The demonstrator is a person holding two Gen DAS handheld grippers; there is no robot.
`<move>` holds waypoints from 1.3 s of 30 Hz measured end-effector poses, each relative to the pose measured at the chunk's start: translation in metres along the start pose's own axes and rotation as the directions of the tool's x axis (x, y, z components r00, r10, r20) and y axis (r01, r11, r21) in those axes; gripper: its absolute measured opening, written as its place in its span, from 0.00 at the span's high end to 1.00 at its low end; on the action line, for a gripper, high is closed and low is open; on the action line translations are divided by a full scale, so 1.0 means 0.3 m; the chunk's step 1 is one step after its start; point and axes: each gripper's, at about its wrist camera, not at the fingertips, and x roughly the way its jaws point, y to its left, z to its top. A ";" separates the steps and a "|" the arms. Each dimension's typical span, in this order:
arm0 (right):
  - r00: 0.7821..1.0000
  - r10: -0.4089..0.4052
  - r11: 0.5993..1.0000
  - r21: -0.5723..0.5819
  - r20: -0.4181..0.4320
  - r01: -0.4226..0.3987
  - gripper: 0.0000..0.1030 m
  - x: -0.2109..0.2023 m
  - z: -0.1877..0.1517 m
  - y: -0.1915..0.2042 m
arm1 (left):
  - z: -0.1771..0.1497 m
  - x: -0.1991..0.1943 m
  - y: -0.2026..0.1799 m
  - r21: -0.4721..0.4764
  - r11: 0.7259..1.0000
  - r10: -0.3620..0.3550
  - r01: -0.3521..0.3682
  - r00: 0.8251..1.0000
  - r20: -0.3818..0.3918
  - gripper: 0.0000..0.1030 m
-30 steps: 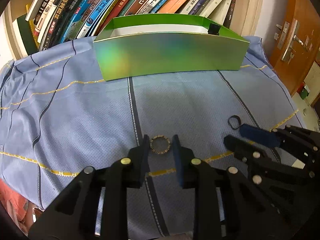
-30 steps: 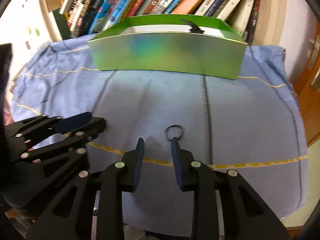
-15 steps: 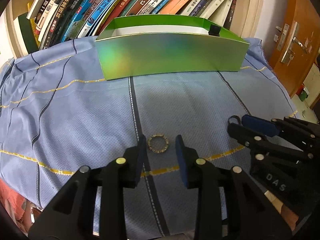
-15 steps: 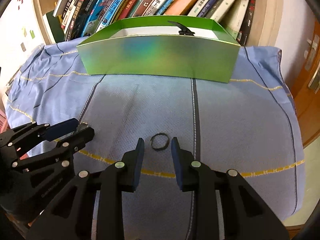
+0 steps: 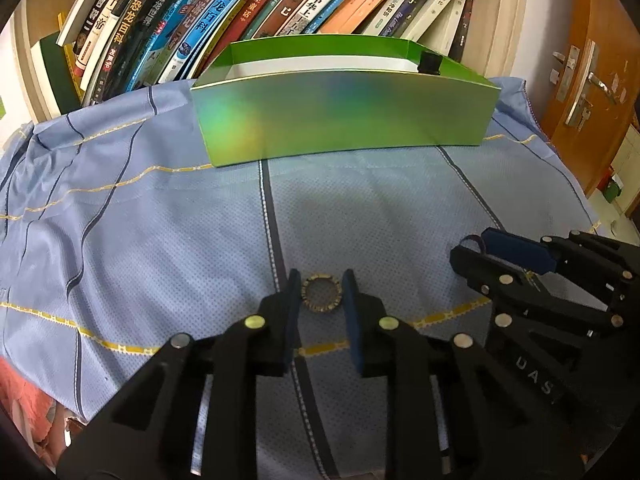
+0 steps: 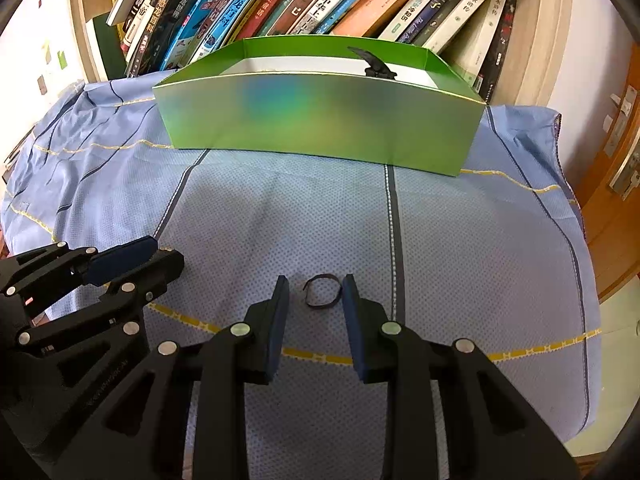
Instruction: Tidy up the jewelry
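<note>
Closing my left gripper [image 5: 320, 294], I squeeze in on the gold ring [image 5: 321, 293] that lies flat on the blue cloth [image 5: 140, 220]. The ring sits right between my two left pads, near their tips. I see a thin gap on each side, so I think the pads are not pressing it yet.

My right gripper [image 6: 314, 294] is closing too. The dark ring [image 6: 323, 290] lies between its pads, but not in the middle. It is close to the right pad and may just touch it. There is more room on the left side. This ring looks thin and has a small break in its loop, so it could bend or slip.

Both rings are round, so they have no long side to line up with. What counts is that each ring lies straight ahead of its own fingers, low on the cloth. Each hand has its own ring, so neither needs to reach across. My two grippers are side by side, near each other but not touching.

Farther out, the green box [image 5: 344, 120] stands at the back of the cloth, in front of the books [image 5: 240, 12]. Something small and black [image 6: 374, 65] pokes up inside it. I think the rings go in there next, so I must lift them up and over its near wall.
</note>
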 end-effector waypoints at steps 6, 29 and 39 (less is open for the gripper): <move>0.999 -0.051 0.998 0.023 0.004 0.051 0.81 -0.003 -0.003 -0.017 | 0.001 -0.001 0.000 -0.006 1.000 0.017 -0.017 1.000 0.000 0.79; 0.997 -0.076 0.995 0.061 0.017 0.075 0.64 -0.013 -0.017 -0.063 | -0.014 -0.003 0.047 -0.084 0.993 0.082 -0.080 0.996 0.021 0.58; 0.999 -0.052 0.996 0.069 0.012 0.051 0.83 -0.016 -0.013 -0.038 | -0.008 0.000 0.066 -0.090 0.995 0.052 -0.049 0.998 0.029 0.79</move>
